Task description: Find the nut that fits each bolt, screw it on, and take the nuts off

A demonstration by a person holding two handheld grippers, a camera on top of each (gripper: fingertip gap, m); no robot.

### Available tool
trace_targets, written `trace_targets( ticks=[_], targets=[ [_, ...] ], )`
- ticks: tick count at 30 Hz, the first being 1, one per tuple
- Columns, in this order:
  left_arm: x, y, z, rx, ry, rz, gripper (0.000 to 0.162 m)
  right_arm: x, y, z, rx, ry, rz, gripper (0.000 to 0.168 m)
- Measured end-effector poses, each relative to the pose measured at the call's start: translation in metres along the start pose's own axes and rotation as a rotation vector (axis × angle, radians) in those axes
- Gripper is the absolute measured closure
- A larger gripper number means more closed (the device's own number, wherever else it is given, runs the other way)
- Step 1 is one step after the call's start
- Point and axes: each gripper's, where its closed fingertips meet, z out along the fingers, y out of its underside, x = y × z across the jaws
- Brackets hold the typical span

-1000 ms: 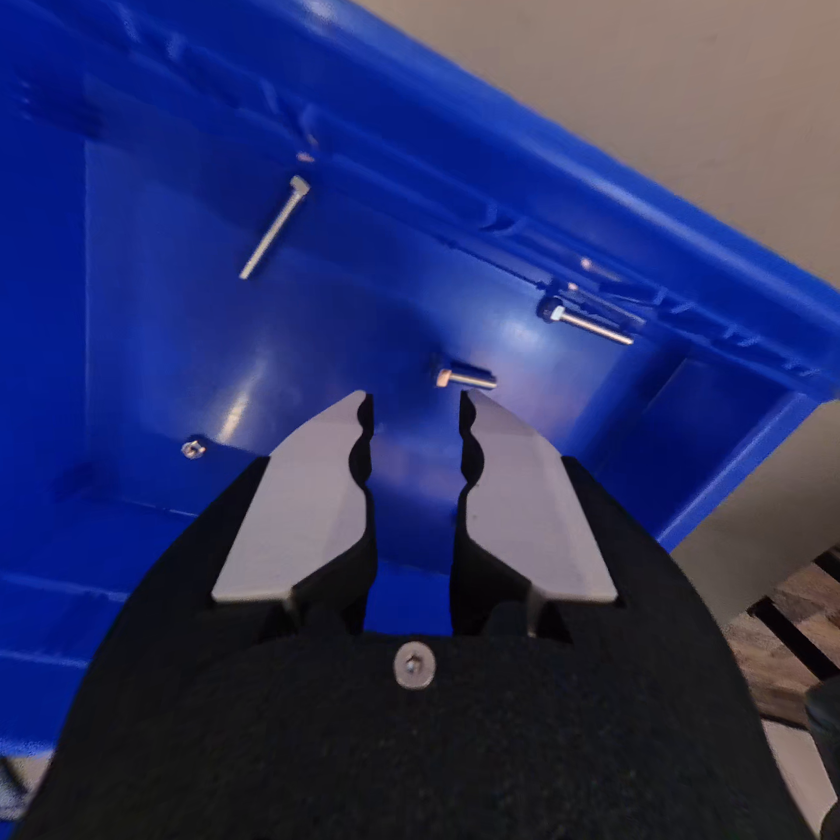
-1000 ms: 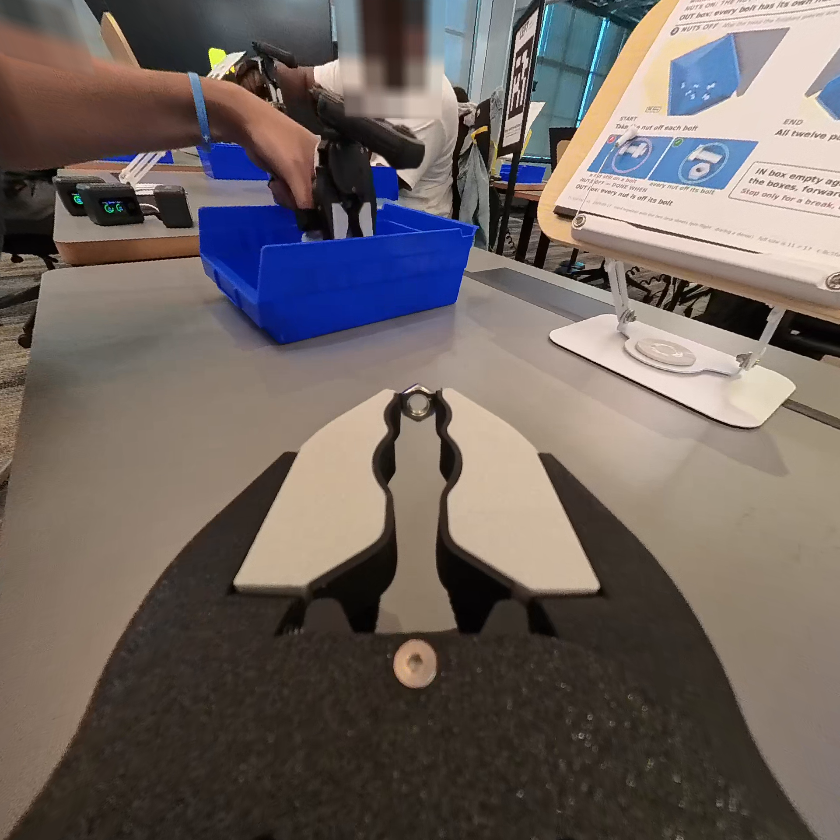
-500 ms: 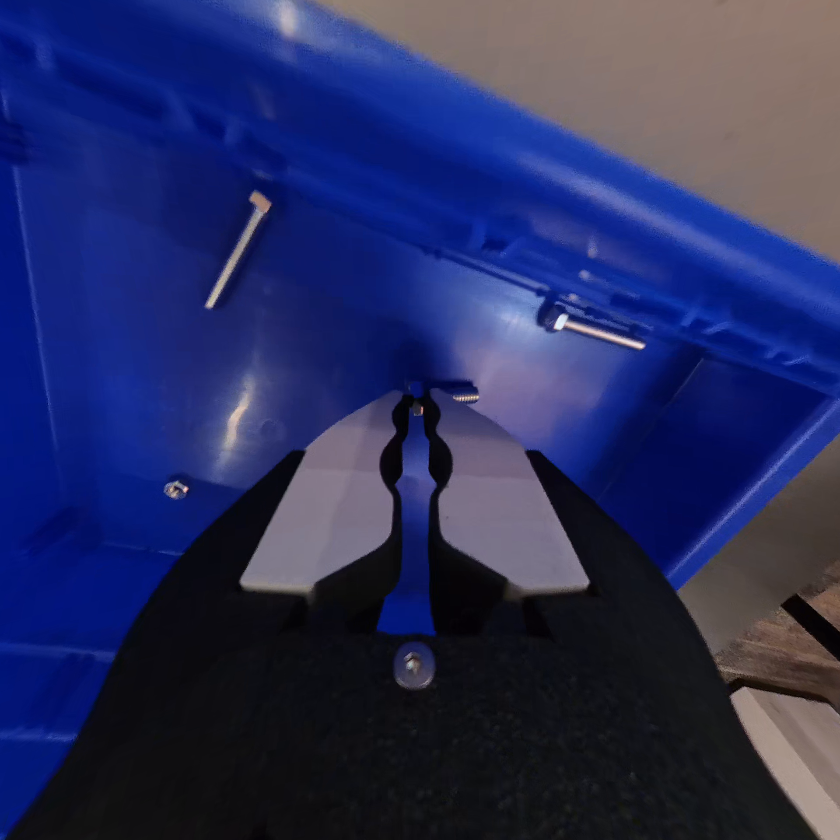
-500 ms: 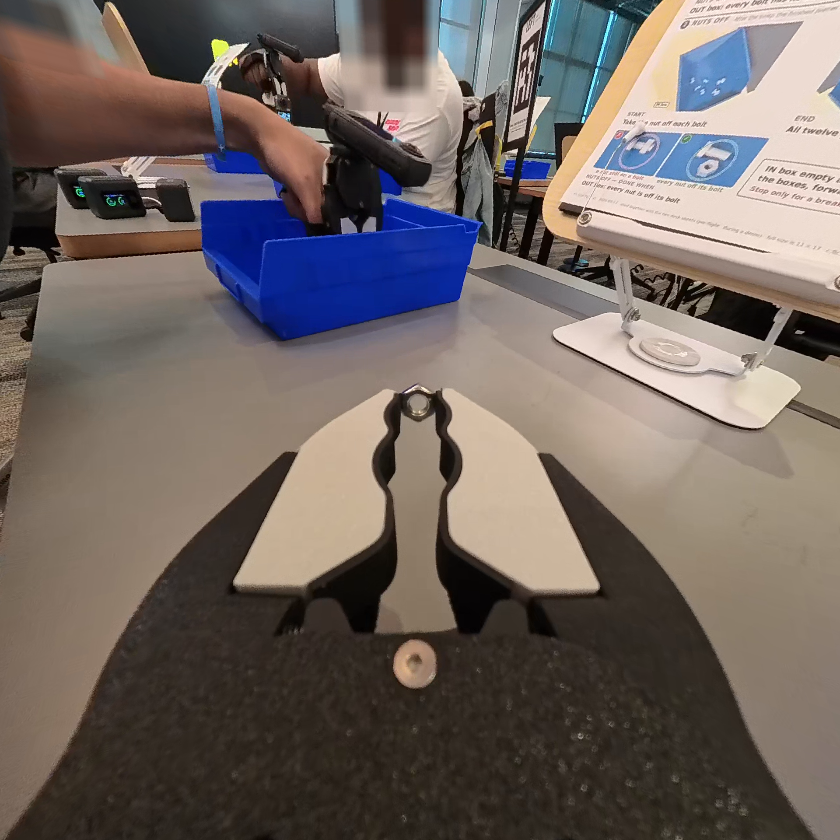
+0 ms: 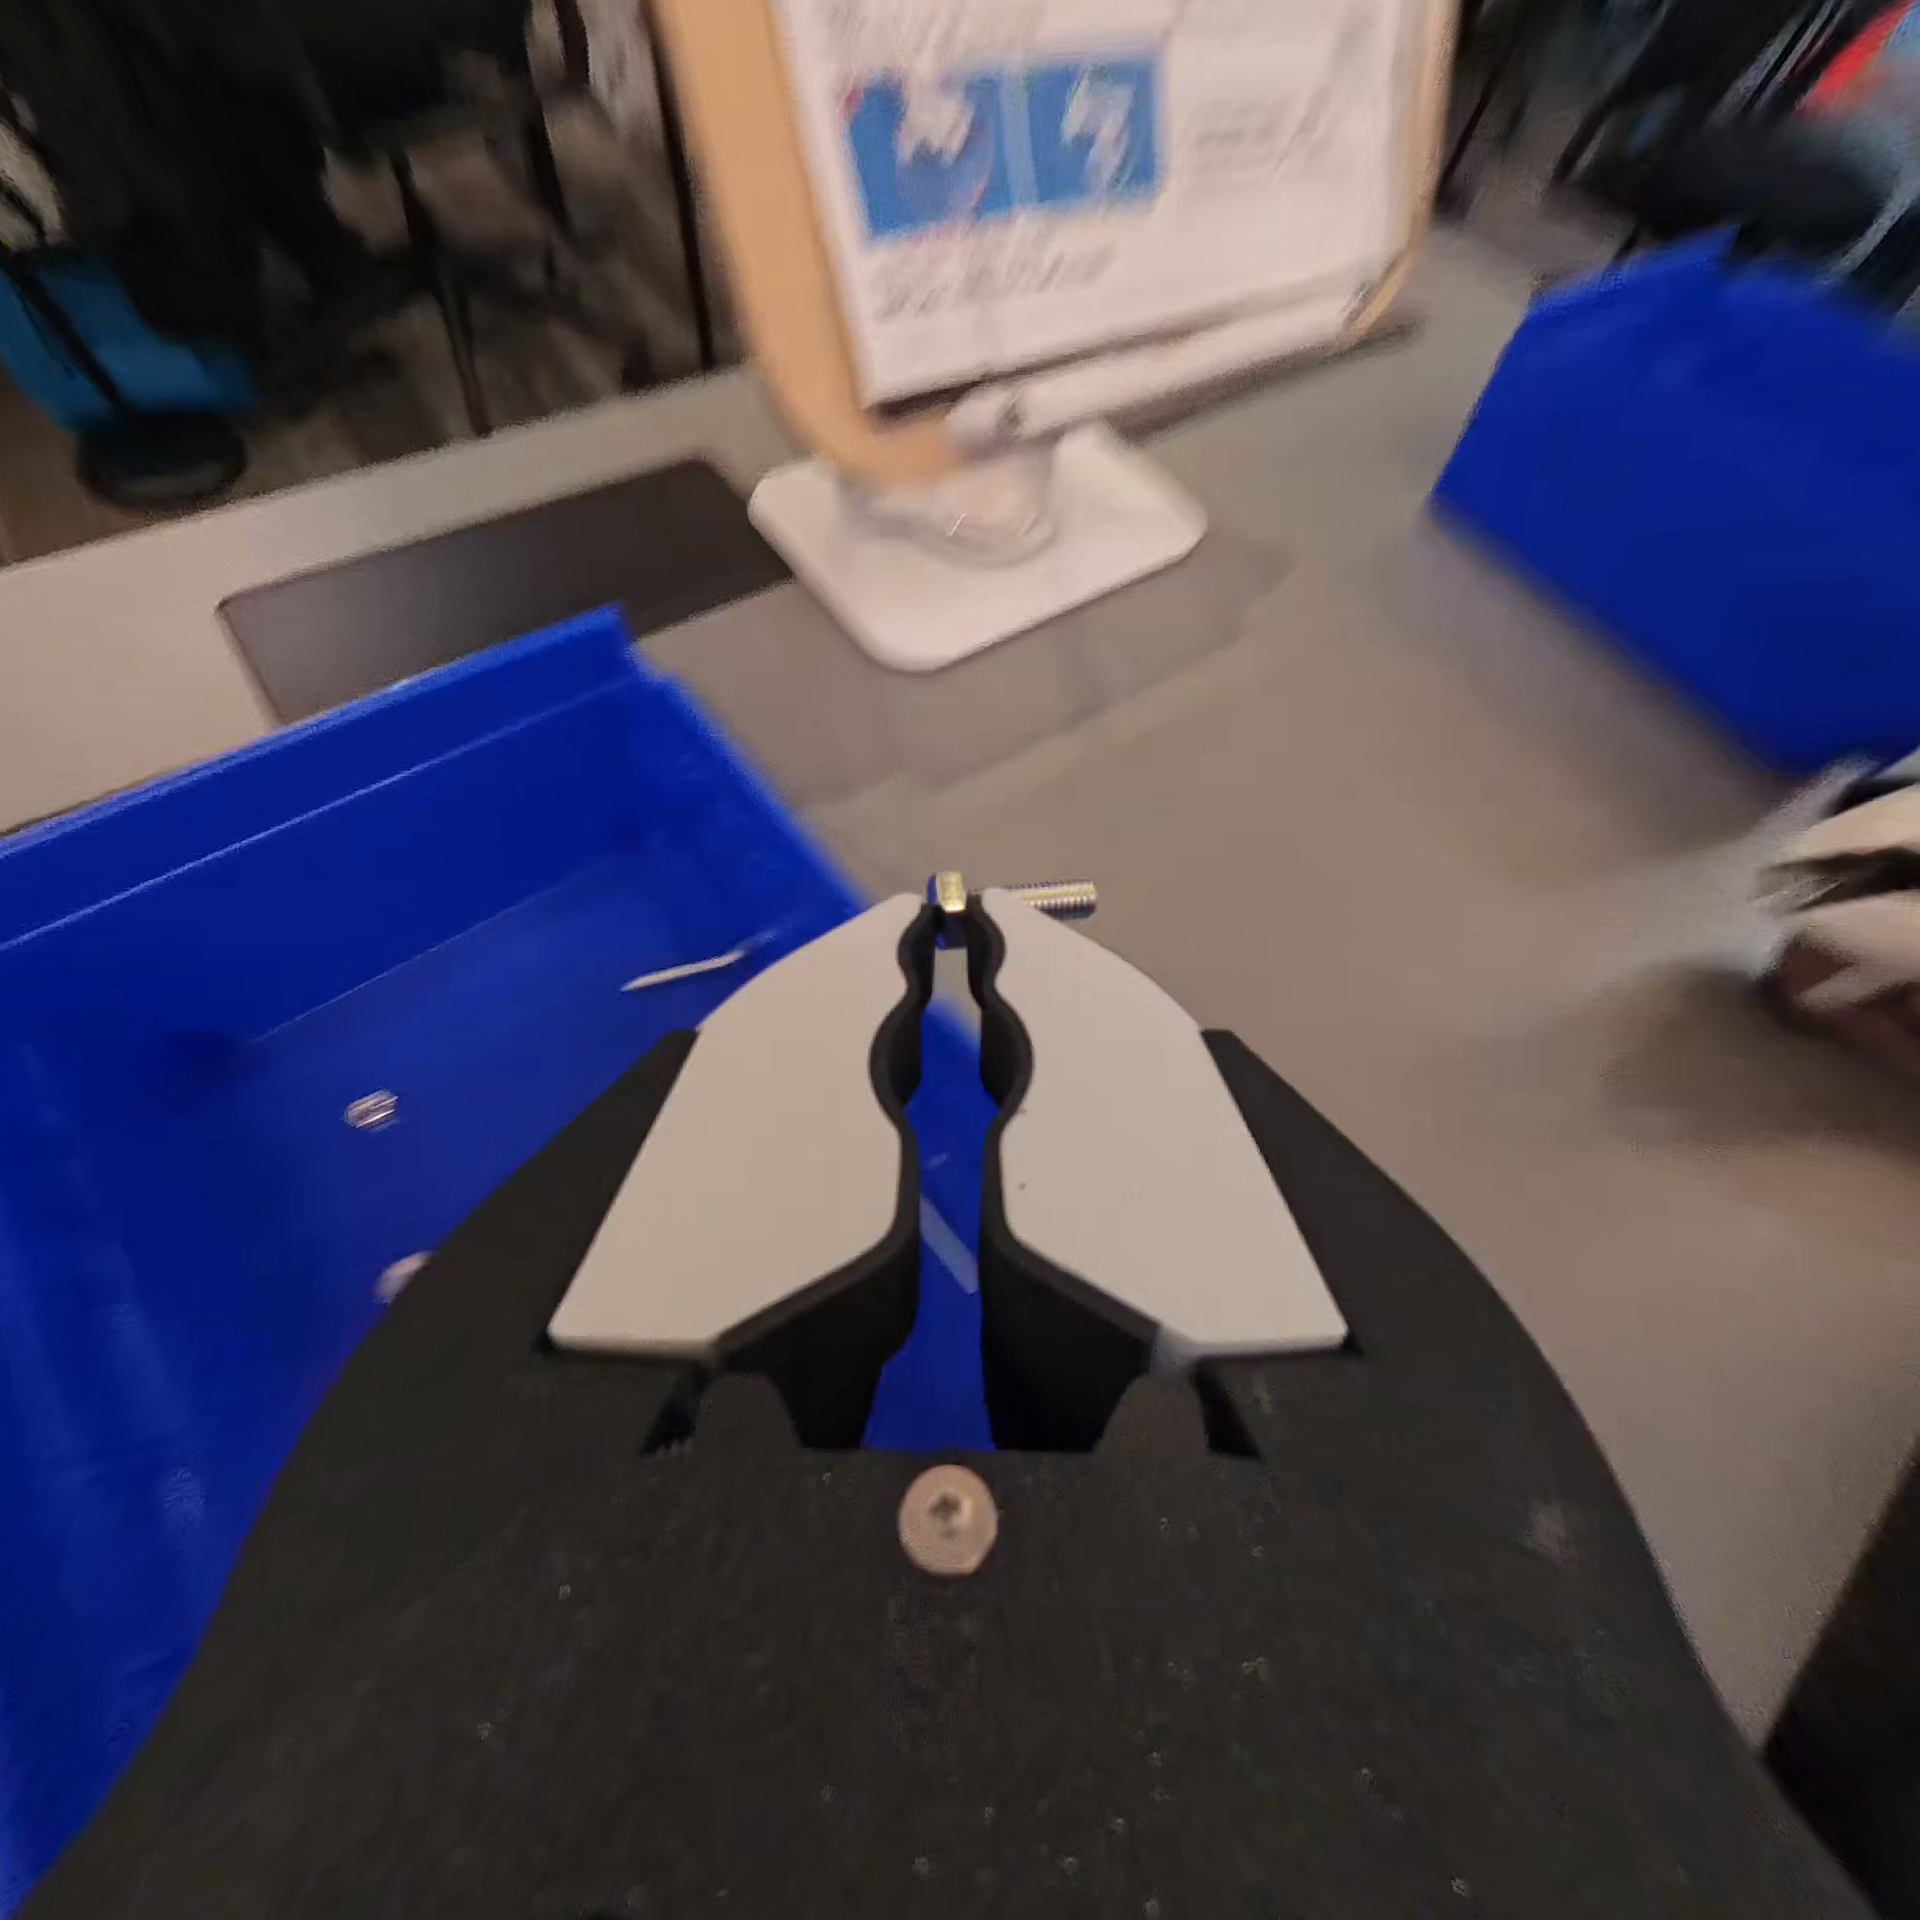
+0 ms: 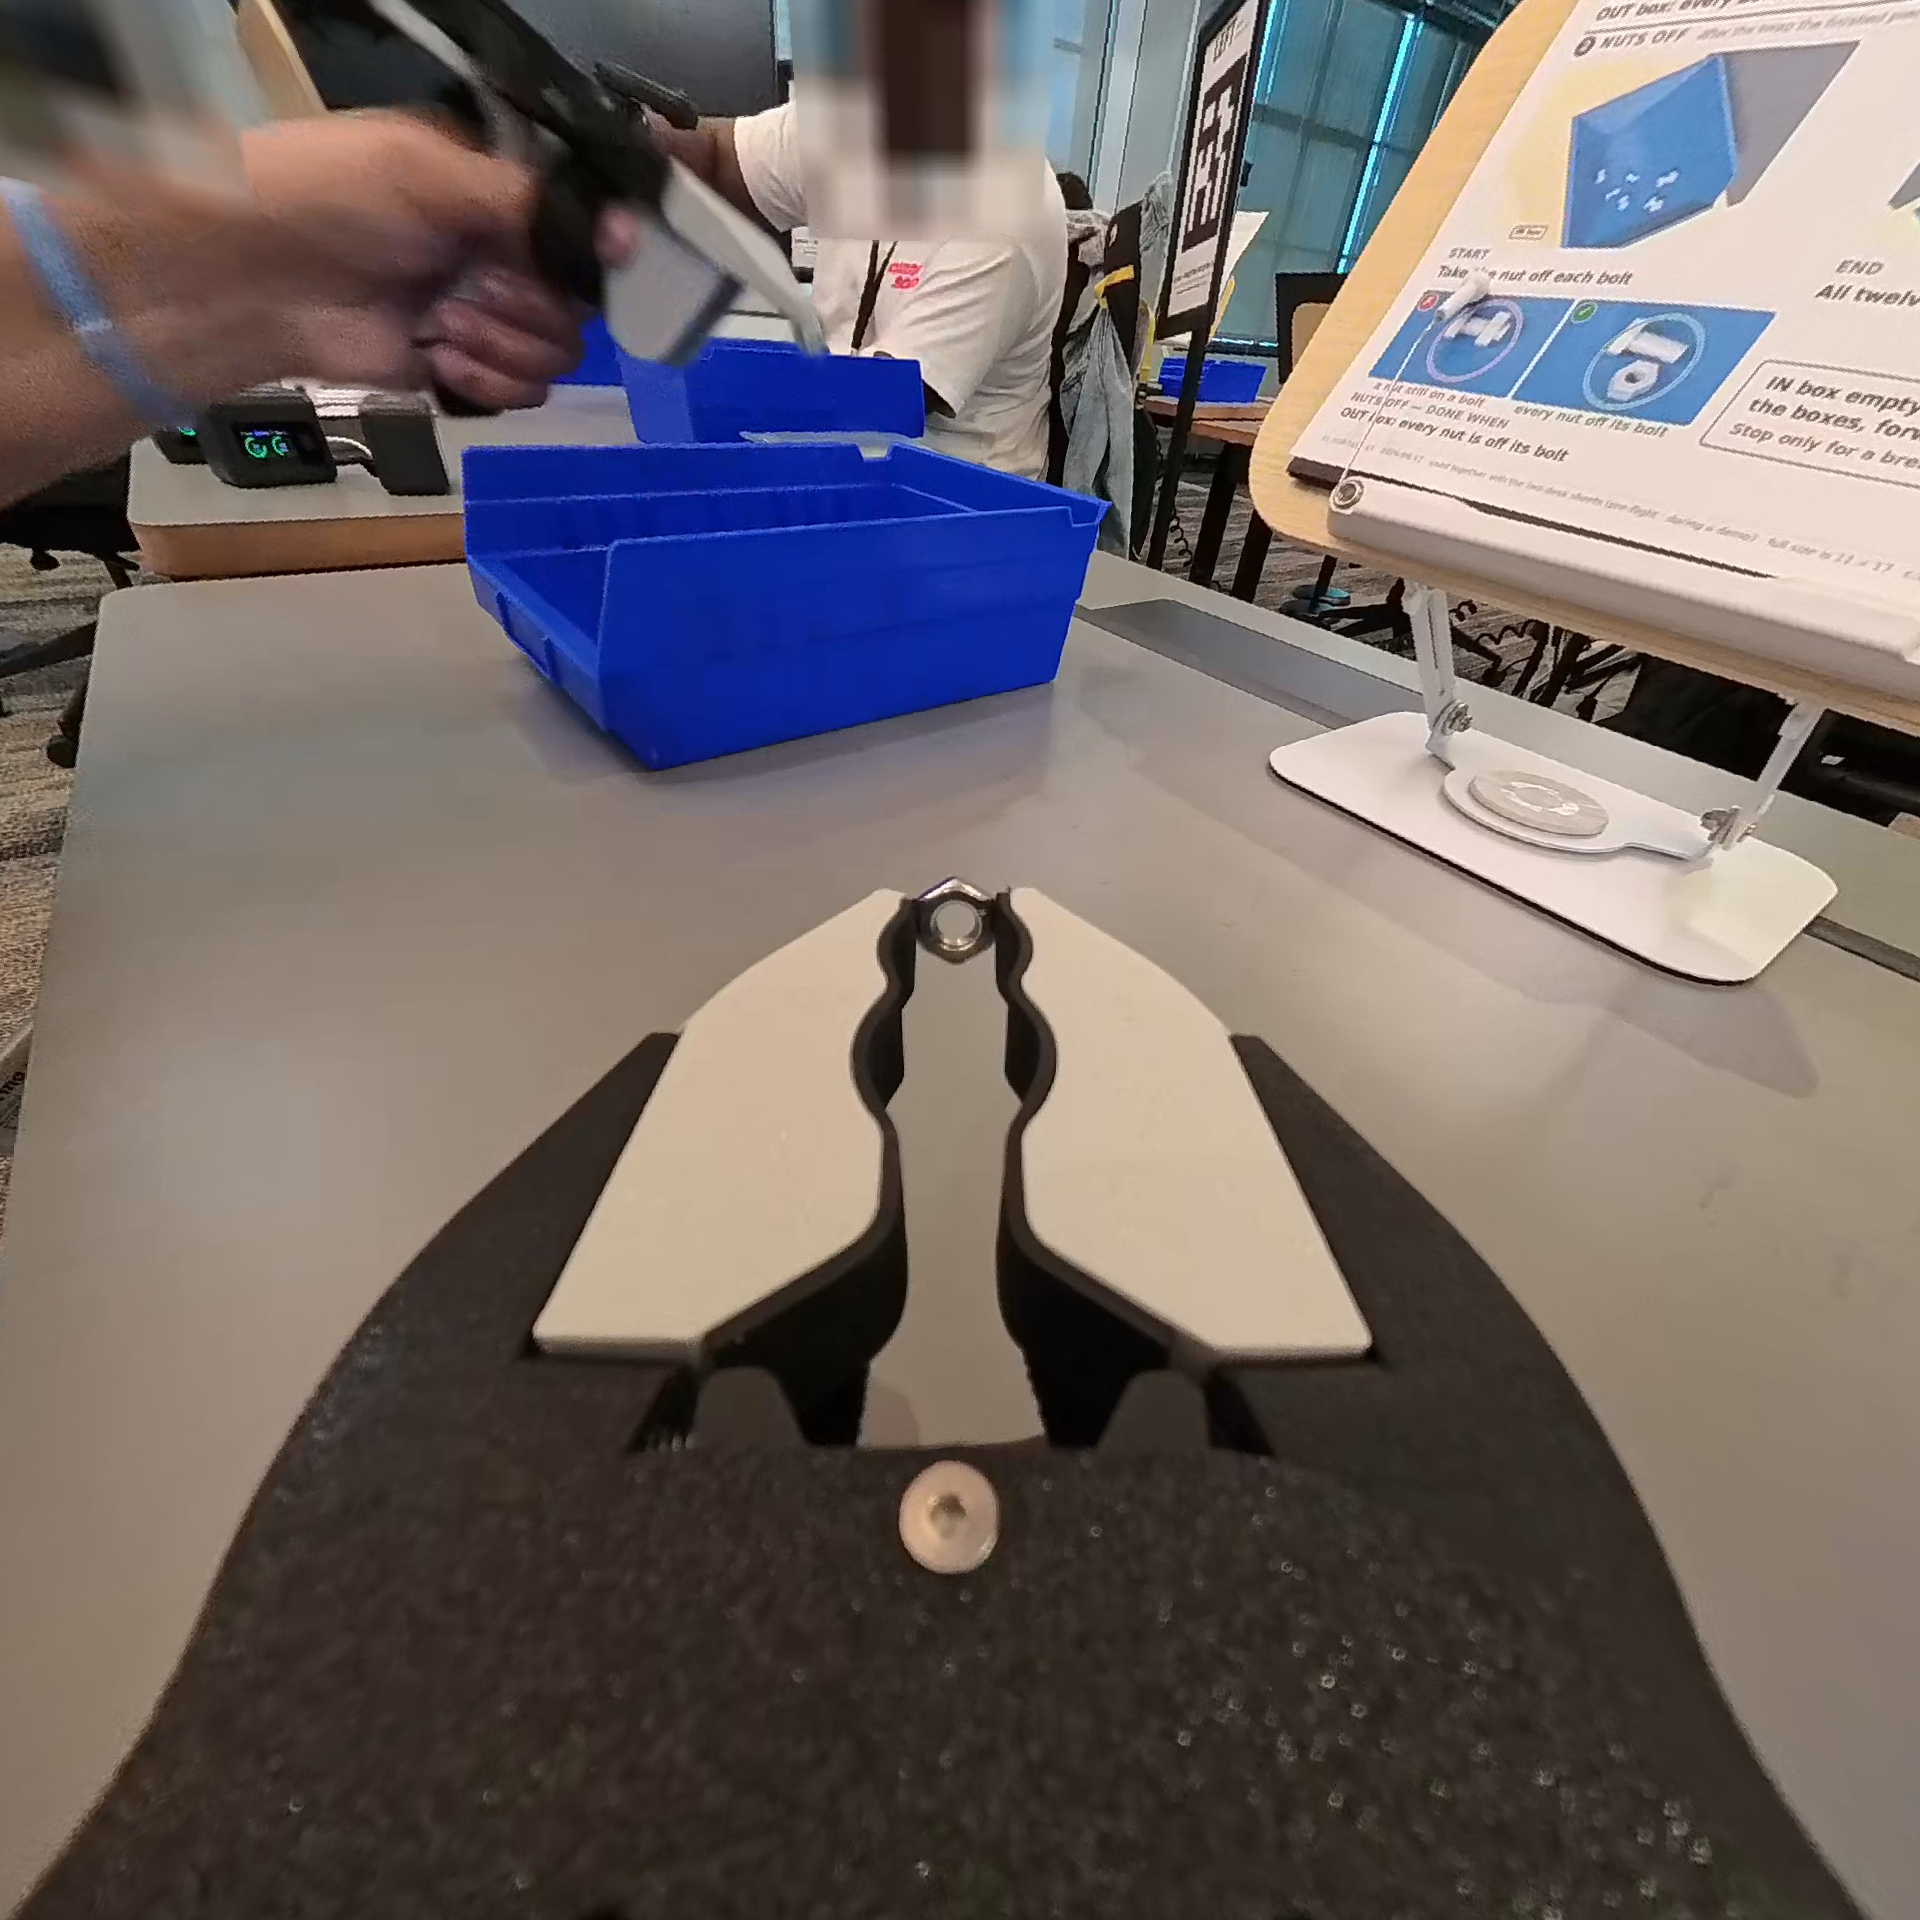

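Note:
My left gripper (image 5: 951, 916) is shut on the head of a short silver bolt (image 5: 1055, 895), whose threaded end sticks out to the right, above the near corner of a blue bin (image 5: 416, 883). A long bolt (image 5: 691, 968) and a nut (image 5: 372, 1110) lie blurred in that bin. My right gripper (image 6: 951, 914) is shut on a silver hex nut (image 6: 948, 927), hole facing the camera, held above the grey table (image 6: 364, 883). In the right wrist view the left gripper (image 6: 675, 260) shows blurred above the blue bin (image 6: 779, 592), held by a hand (image 6: 312, 270).
A second blue bin (image 5: 1704, 499) stands at the right in the left wrist view. An instruction sheet on a tilted wooden stand (image 6: 1621, 312) with a white base (image 6: 1558, 842) stands at the right. A seated person (image 6: 935, 312) and black devices (image 6: 281, 442) are at tables behind. The gap from one gripper's tips to the other's is roughly 30 cm. From the right gripper's tips to the white base (image 6: 1558, 842) is close to 35 cm. It turns up in the left wrist view (image 5: 1048, 521) as well.
My left gripper closed on the short bolt in the bin, then lifted it out and swung up towards the table. The right gripper stayed put with the nut.

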Motion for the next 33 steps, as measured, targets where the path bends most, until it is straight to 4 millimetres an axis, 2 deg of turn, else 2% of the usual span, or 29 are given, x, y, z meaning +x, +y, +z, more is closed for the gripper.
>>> trace_targets(
  ticks=[1, 3, 7, 9, 13, 16, 23, 26, 33],
  targets=[
    [0.021, -0.004, -0.001, 0.057, 0.011, -0.003, 0.157, 0.000, 0.000, 0.000, 0.003, -0.002, 0.006, 0.154],
    [0.049, -0.005, 0.004, 0.132, -0.054, 0.021, 0.157, 0.001, -0.002, 0.001, 0.013, -0.005, 0.026, 0.154],
    [0.103, 0.000, 0.032, 0.186, -0.069, 0.054, 0.157, 0.000, -0.019, 0.011, 0.053, -0.045, 0.050, 0.154],
    [0.127, 0.005, 0.049, 0.153, -0.009, 0.052, 0.157, -0.001, -0.034, 0.020, 0.034, -0.034, -0.127, 0.154],
    [0.154, 0.006, 0.065, 0.112, 0.088, 0.006, 0.157, -0.005, -0.056, 0.042, 0.010, -0.071, -0.488, 0.154],
    [0.166, 0.006, 0.067, 0.110, 0.151, -0.038, 0.157, 0.000, -0.065, 0.053, 0.040, -0.074, -0.578, 0.154],
    [0.172, 0.002, 0.061, 0.115, 0.188, -0.060, 0.157, -0.002, -0.068, 0.064, -0.001, -0.089, -0.739, 0.154],
    [0.171, 0.003, 0.062, 0.110, 0.186, -0.058, 0.157, -0.006, -0.077, 0.063, 0.028, -0.085, -0.752, 0.154],
    [0.171, 0.007, 0.062, 0.078, 0.221, -0.082, 0.157, -0.012, -0.069, 0.071, -0.025, -0.103, -0.855, 0.154]
  ],
)
